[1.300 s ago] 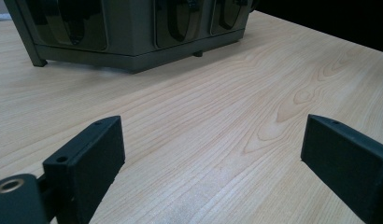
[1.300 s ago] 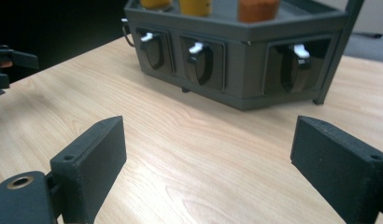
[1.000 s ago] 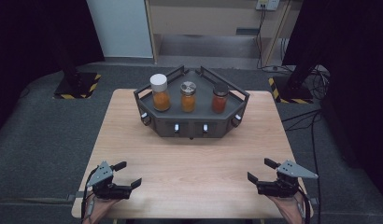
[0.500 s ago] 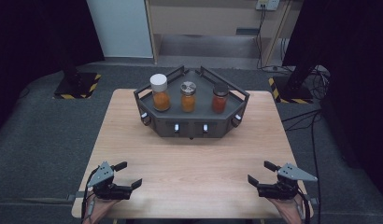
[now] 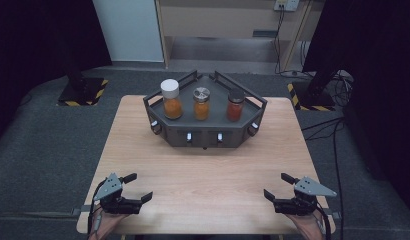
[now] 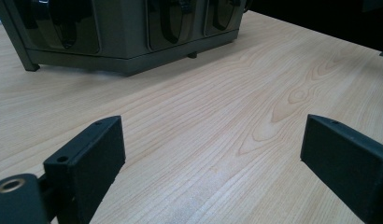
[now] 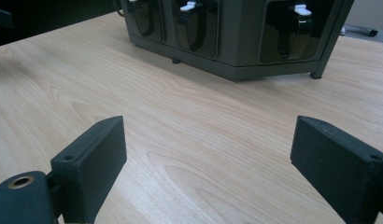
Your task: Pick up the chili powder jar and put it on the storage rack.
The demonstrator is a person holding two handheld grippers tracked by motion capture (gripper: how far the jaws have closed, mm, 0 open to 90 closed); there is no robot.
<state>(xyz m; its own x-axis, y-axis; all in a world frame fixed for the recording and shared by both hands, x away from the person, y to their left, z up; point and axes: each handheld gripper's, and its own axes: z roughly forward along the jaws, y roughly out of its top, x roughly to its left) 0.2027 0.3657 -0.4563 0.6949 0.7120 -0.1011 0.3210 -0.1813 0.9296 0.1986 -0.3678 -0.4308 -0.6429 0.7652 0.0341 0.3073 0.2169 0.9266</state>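
Both my tongs wide open, empty, near edge of table (image 5: 208, 175).
Risk: reaching far, left tongs (image 5: 133, 187) or right tongs (image 5: 279, 186) could knock jars (image 5: 201, 104) off the grey stand (image 5: 205, 135).

Left claw (image 5: 136, 187) and right claw (image 5: 277, 187) (both wide apart), seemingly level.

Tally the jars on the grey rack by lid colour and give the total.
White lid: 1, the white-lid jar
Silver lid: 1, the silver-lid jar
Dark lid: 1, the dark-lid jar
Total: 3 jars, all standing on the rack
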